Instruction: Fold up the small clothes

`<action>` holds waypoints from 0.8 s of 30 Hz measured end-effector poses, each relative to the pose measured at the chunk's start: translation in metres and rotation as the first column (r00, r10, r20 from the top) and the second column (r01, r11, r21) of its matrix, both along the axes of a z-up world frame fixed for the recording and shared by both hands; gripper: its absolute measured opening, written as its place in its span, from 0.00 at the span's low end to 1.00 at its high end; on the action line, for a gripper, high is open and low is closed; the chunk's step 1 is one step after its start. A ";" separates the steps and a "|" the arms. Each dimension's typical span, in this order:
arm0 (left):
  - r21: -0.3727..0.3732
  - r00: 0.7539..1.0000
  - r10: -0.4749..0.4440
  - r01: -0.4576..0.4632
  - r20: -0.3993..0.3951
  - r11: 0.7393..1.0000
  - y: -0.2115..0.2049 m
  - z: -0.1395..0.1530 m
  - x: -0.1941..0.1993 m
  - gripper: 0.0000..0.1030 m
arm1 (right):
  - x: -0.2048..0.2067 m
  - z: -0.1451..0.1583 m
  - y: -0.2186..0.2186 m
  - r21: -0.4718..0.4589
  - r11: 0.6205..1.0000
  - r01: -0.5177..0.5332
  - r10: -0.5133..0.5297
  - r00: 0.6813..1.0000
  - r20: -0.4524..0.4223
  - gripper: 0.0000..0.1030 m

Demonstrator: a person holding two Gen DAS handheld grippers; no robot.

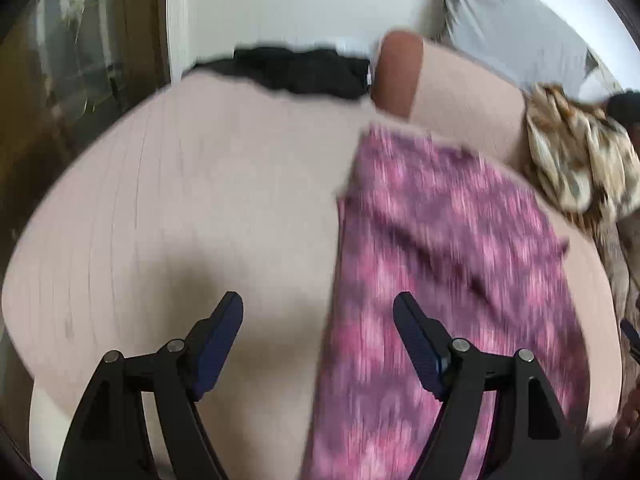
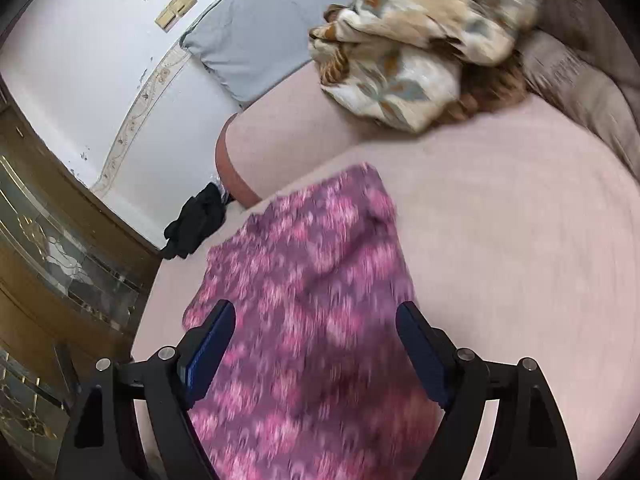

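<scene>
Black linkage arms and dark blue pads fill the bottom of both wrist views. The left gripper [image 1: 318, 308] has its jaws spread wide with nothing between the pads; under it is bare pale pink bedsheet [image 1: 200, 200], and its right-hand finger overlaps the near edge of the garment in the picture, though whether it touches the cloth cannot be told. The right gripper [image 2: 316, 316] is likewise spread wide, its two fingers standing either side of the cloth below them without pressing on it.

That cloth, a pink and purple patterned garment [image 2: 312, 300], lies flat on the sheet as a long strip running away from the right gripper toward the far edge of the bed. In the left wrist view the same garment [image 1: 440, 260] lies to the right of the open jaws. Both views are smeared by motion blur, so its print and hems are not clear.

Farther off, a black garment [image 1: 296, 70] lies crumpled at the far edge of the bed, beside a pinkish rounded bolster [image 2: 236, 160]. Beyond, a crumpled floral blanket [image 2: 420, 48] in cream and brown sits heaped near a grey pillow [image 2: 248, 48] that leans against the white wall [image 2: 80, 80]. A brown wooden cabinet with glass panels [image 2: 52, 248] stands beside the bed.
</scene>
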State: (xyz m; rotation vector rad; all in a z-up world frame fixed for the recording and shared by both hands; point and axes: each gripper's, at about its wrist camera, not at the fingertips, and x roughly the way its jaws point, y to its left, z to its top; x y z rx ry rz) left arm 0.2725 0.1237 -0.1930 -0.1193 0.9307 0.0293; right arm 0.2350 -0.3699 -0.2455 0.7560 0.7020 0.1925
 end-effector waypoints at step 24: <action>0.117 0.985 -0.114 0.099 0.130 0.988 -0.070 0.004 -0.141 0.75 | -0.145 0.005 0.093 -0.304 0.952 0.044 -0.047 0.999 -0.001 0.84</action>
